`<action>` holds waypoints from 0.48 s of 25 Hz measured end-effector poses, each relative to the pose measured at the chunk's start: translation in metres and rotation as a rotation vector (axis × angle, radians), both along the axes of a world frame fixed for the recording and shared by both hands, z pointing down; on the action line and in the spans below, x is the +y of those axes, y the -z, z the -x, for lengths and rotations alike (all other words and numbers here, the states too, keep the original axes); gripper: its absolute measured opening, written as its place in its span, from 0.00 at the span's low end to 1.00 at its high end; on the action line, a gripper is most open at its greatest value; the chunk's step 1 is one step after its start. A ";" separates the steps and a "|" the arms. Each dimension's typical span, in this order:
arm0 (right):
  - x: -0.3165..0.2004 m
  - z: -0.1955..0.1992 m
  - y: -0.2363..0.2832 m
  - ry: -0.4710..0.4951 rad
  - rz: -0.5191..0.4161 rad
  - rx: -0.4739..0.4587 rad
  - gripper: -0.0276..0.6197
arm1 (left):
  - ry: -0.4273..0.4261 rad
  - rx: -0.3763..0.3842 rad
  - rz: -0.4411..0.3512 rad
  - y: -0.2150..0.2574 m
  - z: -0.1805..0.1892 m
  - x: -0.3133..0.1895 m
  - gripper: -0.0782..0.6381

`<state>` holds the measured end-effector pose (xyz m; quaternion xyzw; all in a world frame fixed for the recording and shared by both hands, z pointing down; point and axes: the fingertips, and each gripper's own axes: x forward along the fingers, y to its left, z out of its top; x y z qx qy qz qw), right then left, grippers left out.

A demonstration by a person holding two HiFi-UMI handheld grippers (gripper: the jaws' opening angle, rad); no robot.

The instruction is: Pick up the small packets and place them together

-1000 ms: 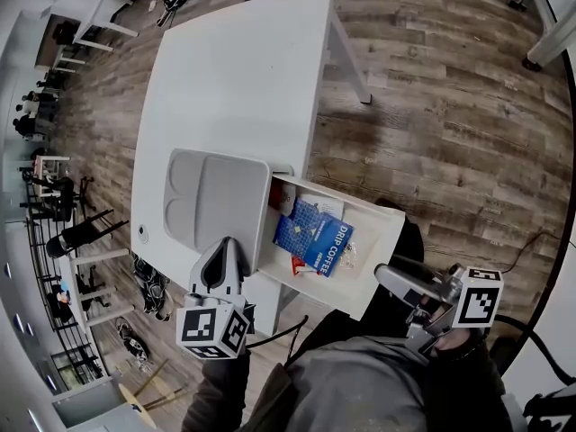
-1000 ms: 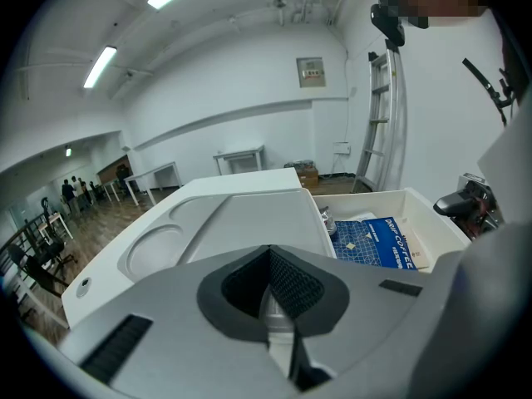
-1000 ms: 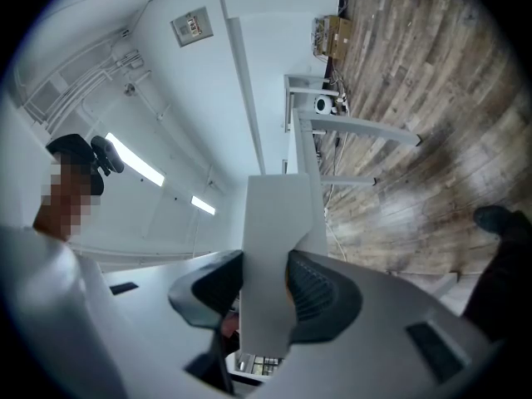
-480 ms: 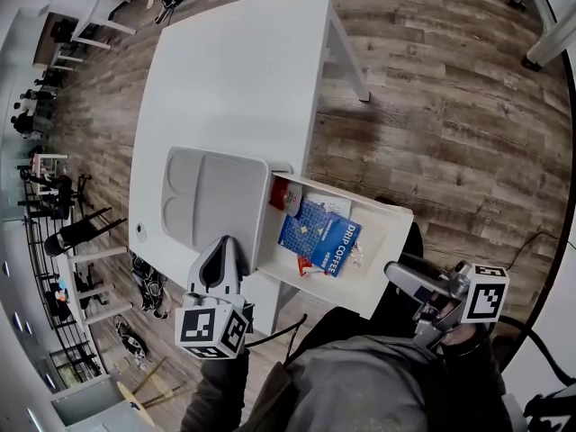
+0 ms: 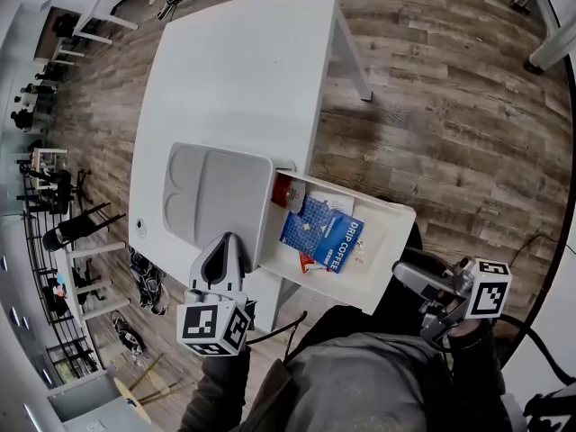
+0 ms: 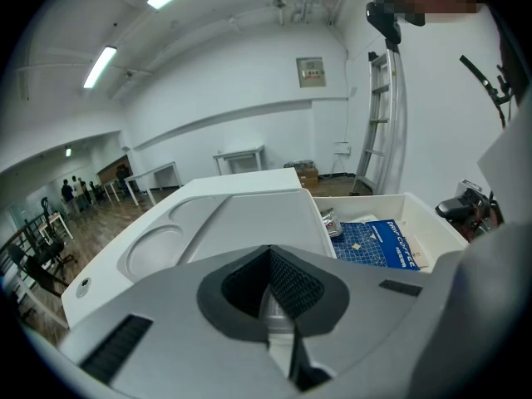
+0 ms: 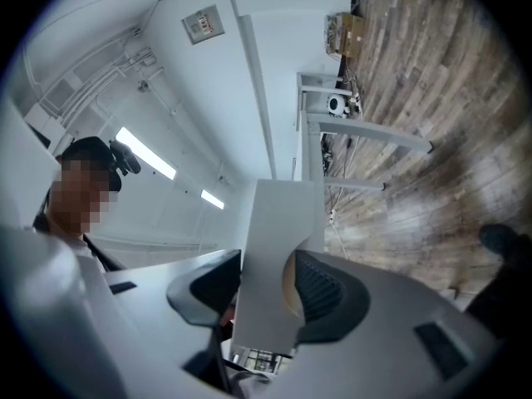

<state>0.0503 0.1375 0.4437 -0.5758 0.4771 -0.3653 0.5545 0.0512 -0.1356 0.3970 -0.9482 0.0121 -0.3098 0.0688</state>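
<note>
An open white drawer (image 5: 392, 229) juts from the table's near edge. Inside lie blue drip-coffee packets (image 5: 331, 239), a red packet (image 5: 282, 190) at the far end, and a small red one (image 5: 307, 263) near the front. From the left gripper view, the blue packets (image 6: 378, 243) show in the drawer (image 6: 434, 220). My right gripper (image 5: 402, 274) is shut on the drawer's front panel (image 7: 278, 223), which stands between its jaws (image 7: 264, 293). My left gripper (image 5: 225, 244) is shut and empty, hovering over the near end of a grey tray (image 5: 211, 192).
The grey moulded tray (image 6: 208, 223) lies on the white table (image 5: 243, 70) just left of the drawer. Wooden floor surrounds the table. My body is close below the drawer front. Chairs and people stand far off at the left.
The drawer has slid a little further out toward me, and my right gripper has drawn back with its front panel. The left gripper has stayed put.
</note>
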 end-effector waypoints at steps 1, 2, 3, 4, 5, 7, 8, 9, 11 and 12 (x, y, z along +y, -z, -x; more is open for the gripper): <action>0.007 -0.001 -0.003 -0.007 0.028 0.012 0.35 | 0.003 -0.001 0.002 -0.001 0.000 0.000 0.11; 0.017 -0.004 -0.006 -0.025 0.055 0.015 0.35 | 0.006 -0.002 0.005 -0.003 0.001 -0.001 0.11; 0.027 -0.009 -0.008 -0.055 0.078 0.010 0.35 | 0.008 -0.004 0.007 -0.004 0.001 -0.001 0.11; 0.038 -0.016 -0.008 -0.095 0.096 0.007 0.35 | 0.009 -0.005 0.008 -0.005 0.002 -0.001 0.11; 0.047 -0.026 -0.005 -0.137 0.115 0.016 0.35 | 0.007 -0.006 0.008 -0.005 0.002 -0.002 0.11; 0.054 -0.048 0.010 -0.180 0.166 0.106 0.35 | 0.004 -0.005 0.006 -0.005 0.002 -0.001 0.11; 0.051 -0.060 0.021 -0.173 0.199 0.187 0.35 | 0.005 -0.003 0.002 -0.006 0.002 0.000 0.11; 0.042 -0.071 0.033 -0.148 0.230 0.284 0.35 | 0.011 0.001 -0.003 -0.007 0.001 0.001 0.11; 0.012 -0.088 0.060 -0.049 0.278 0.499 0.35 | 0.045 0.009 -0.010 -0.009 -0.001 0.003 0.11; -0.007 -0.093 0.071 0.020 0.300 0.606 0.35 | 0.071 0.013 -0.015 -0.010 -0.003 0.003 0.11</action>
